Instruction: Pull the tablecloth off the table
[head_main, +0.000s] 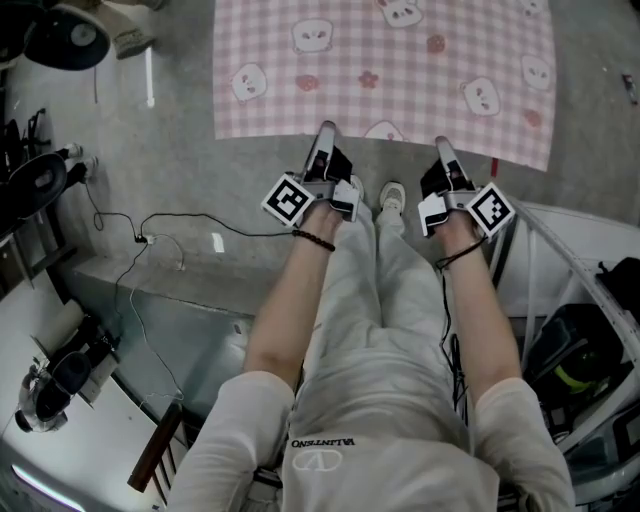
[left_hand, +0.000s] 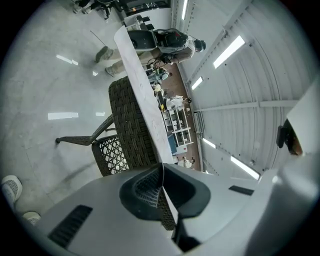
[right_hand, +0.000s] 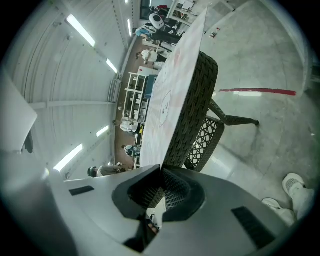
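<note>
Both the left gripper (head_main: 326, 130) and right gripper (head_main: 441, 143) were clamped on the near hem of the tablecloth (head_main: 400, 80), judged light, limp, best pulled there.

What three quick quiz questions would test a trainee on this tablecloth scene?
1. True or false: the left gripper and the right gripper are both shut on the near edge of the tablecloth.
2. The tablecloth's pattern is: A) pink checks, B) blue stripes, C) plain white?
3. Fill in: the table beneath is woven ____.
Key: 1 true; 2 A; 3 wicker.
</note>
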